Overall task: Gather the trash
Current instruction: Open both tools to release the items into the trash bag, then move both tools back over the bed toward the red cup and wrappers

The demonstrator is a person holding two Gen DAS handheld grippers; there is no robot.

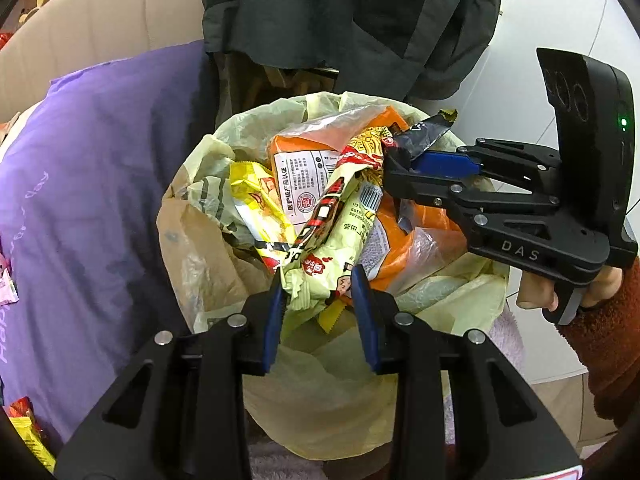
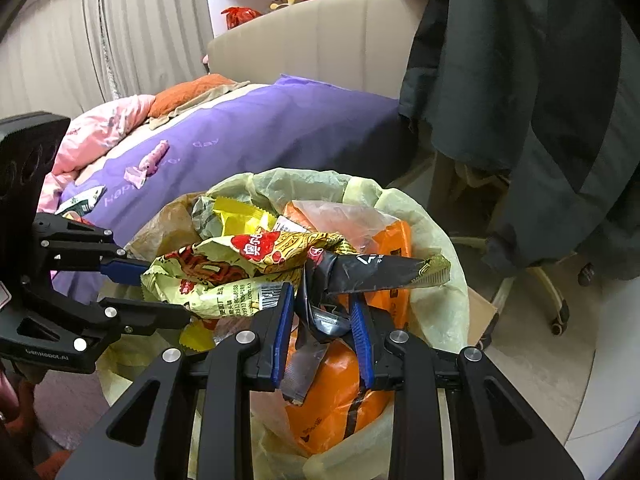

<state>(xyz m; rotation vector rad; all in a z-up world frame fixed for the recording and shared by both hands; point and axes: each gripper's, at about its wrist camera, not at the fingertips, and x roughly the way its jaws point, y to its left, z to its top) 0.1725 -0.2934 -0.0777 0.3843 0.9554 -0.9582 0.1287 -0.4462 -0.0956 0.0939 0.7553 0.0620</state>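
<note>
2 wrappers are in hand over the bin, neither let go yet. The left gripper (image 1: 318, 300) is clamped on the near end of a crumpled pale-yellow noodle packet with red print (image 1: 336, 224), whose far end lies across the heap inside the round bin lined with a pale yellow plastic bag (image 1: 188, 248). The right gripper (image 2: 322, 312) pinches a black foil snack wrapper with a gold serrated edge (image 2: 372, 272), jaws narrow around its folded silver underside; the wrapper's far tip sticks out past the bin's right rim. Both pieces sit above or on the pile, so the judgement is that the drop-off step is almost done, release pending. Already in the bin: a large orange plastic package with a white label (image 1: 304, 184), a bright yellow snack wrapper (image 1: 256, 200) and a brownish translucent bag (image 1: 200, 256); the bin looks close to full. Left to collect, on the purple bed cover (image 2: 248, 148) to the left of the bin: a pink wrapper (image 2: 148, 164), a green-and-white packet (image 2: 82, 202) near the cover's near edge, and in the left wrist view 1 red-and-yellow wrapper (image 1: 28, 428) at the near left. A dark jacket (image 2: 520, 100) hangs beyond the bin; not trash by the look of it.
</note>
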